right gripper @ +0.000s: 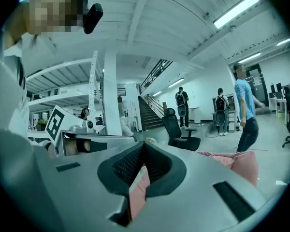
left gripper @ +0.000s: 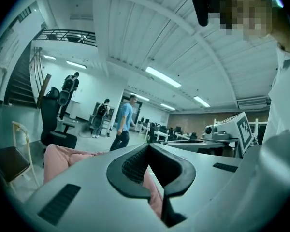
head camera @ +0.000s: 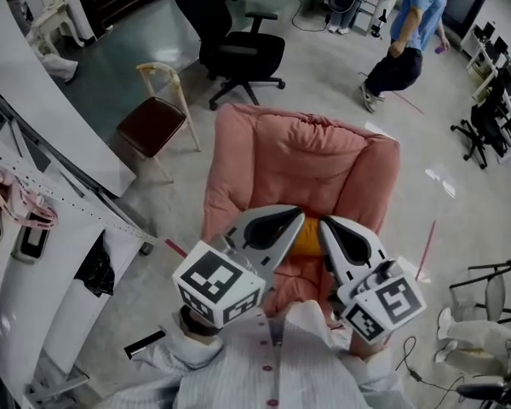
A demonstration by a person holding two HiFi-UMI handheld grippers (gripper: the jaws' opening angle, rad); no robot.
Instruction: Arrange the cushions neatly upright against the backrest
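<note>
A pink padded armchair [head camera: 298, 156] stands on the floor below me, its backrest at the far side. A yellow cushion [head camera: 309, 239] shows as a small patch on the seat, mostly hidden behind the two grippers. My left gripper [head camera: 295, 218] and right gripper [head camera: 325, 226] hover side by side over the front of the seat, tips pointing toward the backrest. Both are shut with nothing held. In the left gripper view the left gripper [left gripper: 150, 146] has its jaws together, with pink armchair [left gripper: 63, 156] fabric beyond. The right gripper [right gripper: 144, 145] looks the same, with the armchair [right gripper: 237, 161] to its right.
A black office chair [head camera: 238, 54] and a wooden chair with a dark red seat [head camera: 157, 118] stand behind the armchair. A person in a blue shirt [head camera: 409, 32] walks at the far right. White panels [head camera: 60, 254] line the left; folding chairs [head camera: 494, 296] stand right.
</note>
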